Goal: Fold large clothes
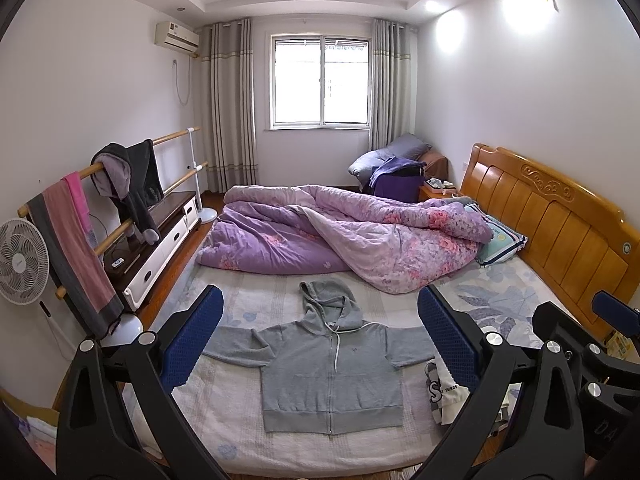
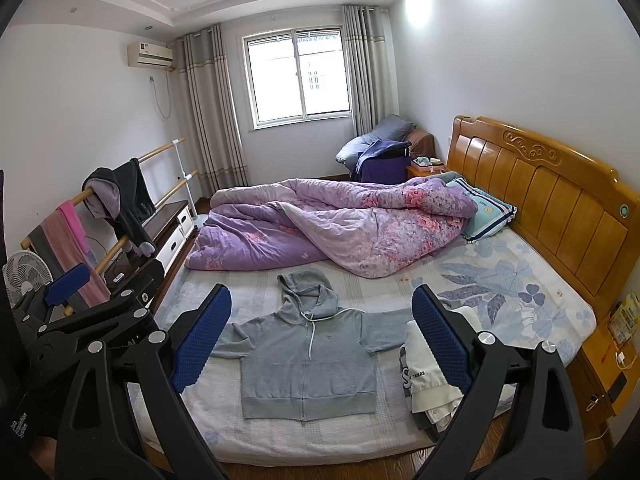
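Note:
A grey zip-up hoodie [image 1: 330, 368] lies flat, front up, on the near part of the bed, sleeves spread out to both sides and hood pointing away; it also shows in the right wrist view [image 2: 308, 364]. My left gripper [image 1: 320, 336] is open and empty, held above the bed's near edge with the hoodie between its blue pads. My right gripper [image 2: 322, 332] is open and empty too, beside the left one. The right gripper also shows at the right edge of the left wrist view [image 1: 600, 344].
A white garment with black lettering [image 2: 428, 376] lies on the bed right of the hoodie. A crumpled purple floral duvet [image 1: 352, 236] and a pillow [image 1: 500, 240] fill the far half. The wooden headboard [image 1: 560, 220] is right. A clothes rail [image 1: 100, 216], fan [image 1: 22, 264] and cabinet stand left.

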